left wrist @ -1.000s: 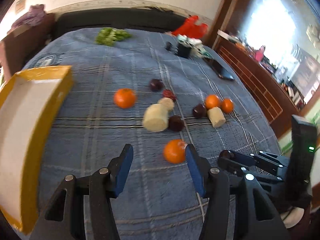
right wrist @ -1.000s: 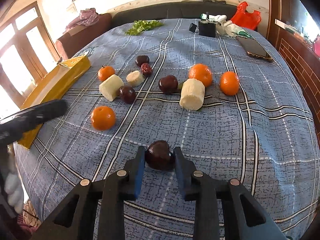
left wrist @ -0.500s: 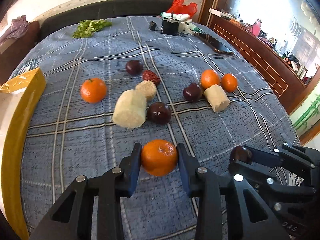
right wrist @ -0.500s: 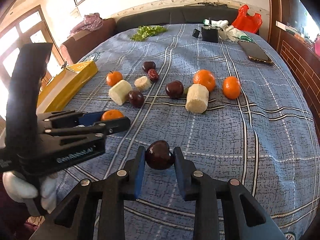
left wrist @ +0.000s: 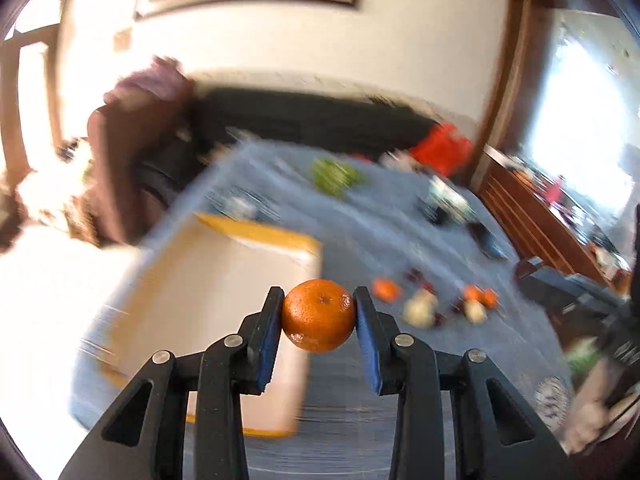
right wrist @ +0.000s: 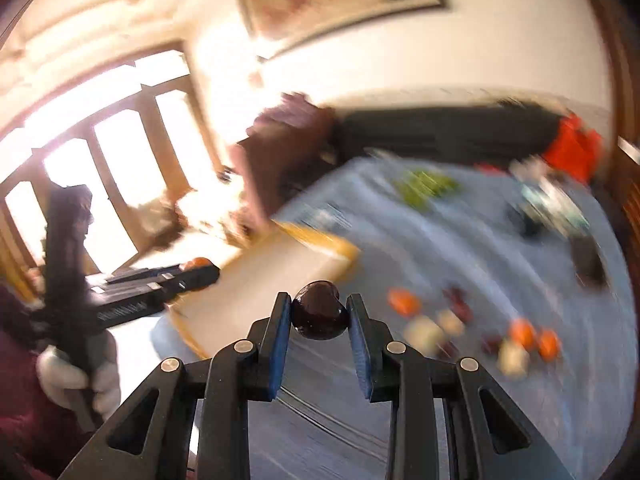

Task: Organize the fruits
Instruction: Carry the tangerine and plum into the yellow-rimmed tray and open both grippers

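My left gripper (left wrist: 318,316) is shut on an orange mandarin (left wrist: 319,315) and holds it in the air near the right edge of the yellow-rimmed tray (left wrist: 256,234). My right gripper (right wrist: 319,316) is shut on a dark plum (right wrist: 319,315), lifted near the tray (right wrist: 320,240). The left gripper with its mandarin also shows in the right wrist view (right wrist: 198,267), over the tray's left side. The other fruits (left wrist: 432,306) lie blurred on the blue plaid cloth (left wrist: 360,220); they also show in the right wrist view (right wrist: 472,332).
Green leaves (right wrist: 428,186), a red bag (right wrist: 574,150), a dark phone (right wrist: 588,264) and small items lie at the far end of the cloth. A dark sofa (left wrist: 312,120) and a brown chair (right wrist: 280,152) stand behind. Both views are motion-blurred.
The left gripper closed on the mandarin and lifted it. Both grippers swung up and left toward the tray with their fruits.
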A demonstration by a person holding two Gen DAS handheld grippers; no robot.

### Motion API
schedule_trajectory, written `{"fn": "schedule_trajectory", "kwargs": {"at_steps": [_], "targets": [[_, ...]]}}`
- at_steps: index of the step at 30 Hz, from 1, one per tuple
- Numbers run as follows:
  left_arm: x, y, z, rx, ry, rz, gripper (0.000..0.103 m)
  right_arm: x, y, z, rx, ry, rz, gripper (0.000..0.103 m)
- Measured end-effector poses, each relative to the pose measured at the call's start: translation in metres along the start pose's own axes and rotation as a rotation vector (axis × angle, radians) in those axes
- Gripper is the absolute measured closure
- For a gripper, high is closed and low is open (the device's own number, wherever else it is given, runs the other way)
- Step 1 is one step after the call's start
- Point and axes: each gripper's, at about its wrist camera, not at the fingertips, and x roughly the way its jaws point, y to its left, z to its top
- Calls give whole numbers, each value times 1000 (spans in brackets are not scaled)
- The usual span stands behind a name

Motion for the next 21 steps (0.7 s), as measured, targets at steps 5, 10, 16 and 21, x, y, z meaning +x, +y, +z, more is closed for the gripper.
{"fn": "schedule_trajectory", "kwargs": {"at_steps": [5,10,16,21], "targets": [[-18,61,21,15,-52,198,68,39,74,52,-45,19,207,72],[49,116,-14,-76,98,227,68,143,121,6,-128,216,158,71],[125,155,-57,-139,273,259,68,240,134,-68,-168,415,93,71],[150,177,-69,-184,331,264,68,280,133,-83,-161,485,107,71]]}}
